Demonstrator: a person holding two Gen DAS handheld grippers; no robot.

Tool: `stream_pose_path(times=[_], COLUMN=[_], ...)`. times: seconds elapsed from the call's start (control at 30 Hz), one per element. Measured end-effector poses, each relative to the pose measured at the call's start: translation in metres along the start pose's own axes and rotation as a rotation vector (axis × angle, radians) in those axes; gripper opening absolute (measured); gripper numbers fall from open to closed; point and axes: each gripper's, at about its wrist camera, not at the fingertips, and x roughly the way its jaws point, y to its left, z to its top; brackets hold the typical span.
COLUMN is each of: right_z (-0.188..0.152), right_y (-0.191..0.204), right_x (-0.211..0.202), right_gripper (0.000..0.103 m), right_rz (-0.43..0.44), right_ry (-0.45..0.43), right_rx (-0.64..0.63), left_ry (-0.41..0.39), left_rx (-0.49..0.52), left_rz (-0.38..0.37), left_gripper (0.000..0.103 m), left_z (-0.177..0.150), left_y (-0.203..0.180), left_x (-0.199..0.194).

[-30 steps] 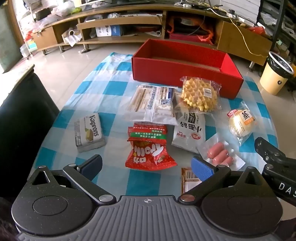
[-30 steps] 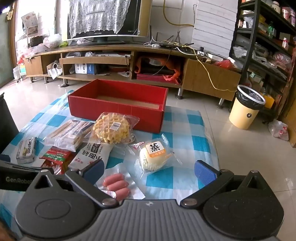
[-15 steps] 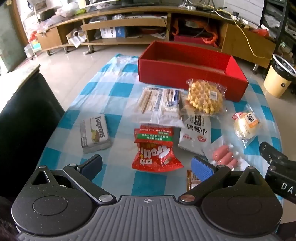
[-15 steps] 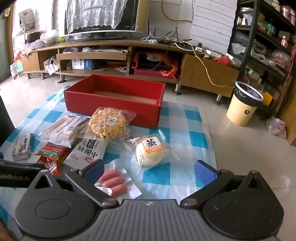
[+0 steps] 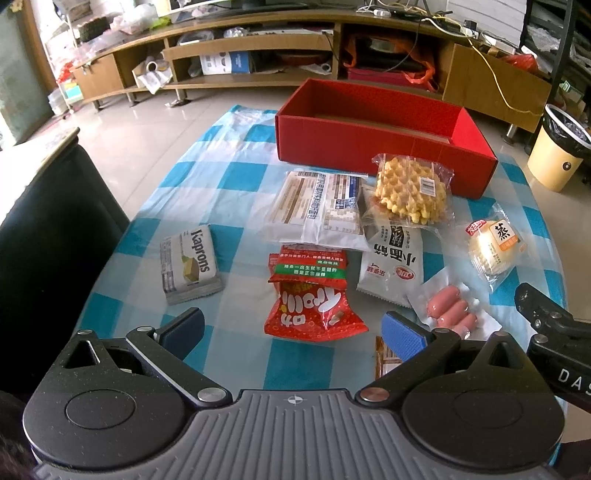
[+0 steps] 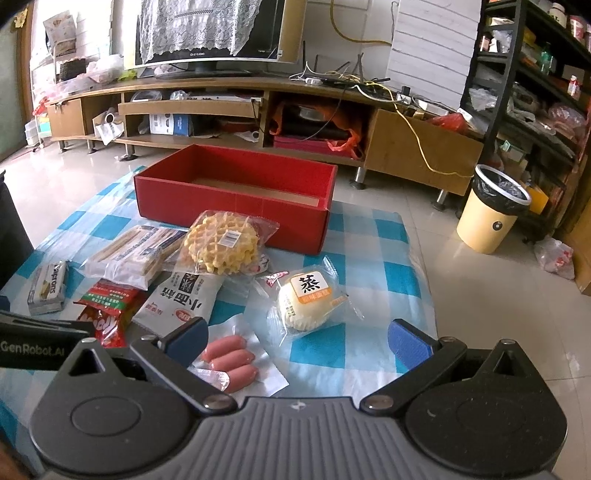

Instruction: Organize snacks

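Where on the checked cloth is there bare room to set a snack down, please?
Bare cloth lies left of the red box and above the Kaprons pack; another patch runs right of the bun in the right wrist view. The middle is crowded: the waffle overlaps the white pouch.

bin (image 6: 489, 210) right | TV stand (image 6: 236, 96) behind | monitor (image 6: 210, 33) on stand | shelving (image 6: 535, 74) far right

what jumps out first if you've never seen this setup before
The big red box at the far end of the blue-checked cloth grabs the eye; what shows of its inside looks bare. In front of it lies a scatter of wrapped snacks, with the golden waffle pack nearest the box. Both tongs, left and right, hang open above the near edge.
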Motion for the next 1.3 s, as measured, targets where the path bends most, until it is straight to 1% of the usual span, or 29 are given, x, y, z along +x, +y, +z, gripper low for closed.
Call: stream_pose_path(times=[1.3], right_z=[-0.0012], right_y=[0.0045], right_x=[0.0020], right_gripper=[0.101], right_rz=[0.017], right_ry=[0.017], right_rx=[-0.009], left_ry=[-0.001], left_rx=[0.013], left_rz=[-0.001], left_gripper=[0.103], left_z=[-0.0003], left_y=[-0.0041], left_x=[-0.0015])
